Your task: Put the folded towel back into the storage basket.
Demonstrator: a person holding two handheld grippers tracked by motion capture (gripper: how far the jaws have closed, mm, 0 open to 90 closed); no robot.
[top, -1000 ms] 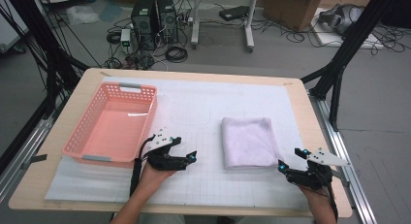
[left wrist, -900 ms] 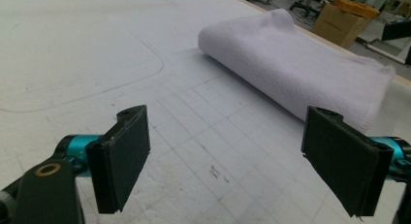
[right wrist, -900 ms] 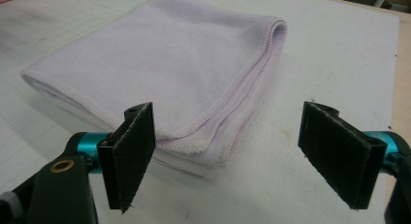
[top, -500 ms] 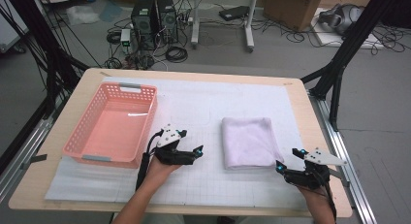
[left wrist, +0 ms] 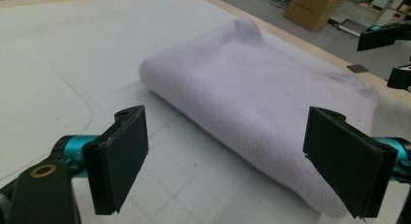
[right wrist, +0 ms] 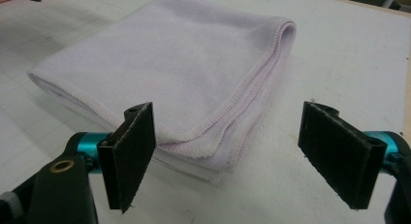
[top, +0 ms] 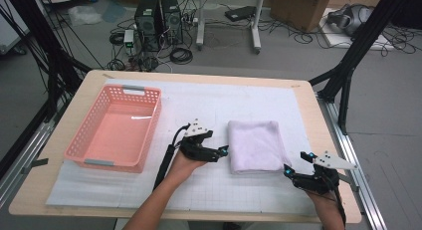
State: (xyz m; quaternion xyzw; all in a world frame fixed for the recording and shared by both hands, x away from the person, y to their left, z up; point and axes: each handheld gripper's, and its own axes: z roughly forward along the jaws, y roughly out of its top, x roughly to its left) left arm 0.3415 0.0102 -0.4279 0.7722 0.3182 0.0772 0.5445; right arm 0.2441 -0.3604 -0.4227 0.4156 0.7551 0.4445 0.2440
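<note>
Nearest me, at the table's (top: 298, 90) front edge, I have two grippers in hand. My right gripper (top: 297, 168) sits close to the front right corner, jaws spread wide, nothing between them. In the right gripper view its jaws frame the near corner of one folded lilac towel (right wrist: 184, 64), just short of the stitched hems. My left gripper (top: 220, 152) lies a little farther in, near the middle of the front half, its jaws also wide apart and empty, its tips just beside the towel's left edge. In the left gripper view the rolled fold of the towel runs across between the two pads (left wrist: 123, 156), and I cannot tell whether either pad touches cloth.

The towel lies flat between the two grippers, right of the table's centre, on a single white gridded mat (top: 199, 98) that covers most of the tabletop. Nothing rests on it.

Left of my left hand (top: 184, 163), well apart from the towel, stands one pink plastic basket (top: 79, 148), empty, reaching toward the back left corner.

Beyond the far edge, on the floor, I count two black computer towers (top: 158, 18), tangled cables (top: 181, 53) and one cardboard box (top: 298, 5).
</note>
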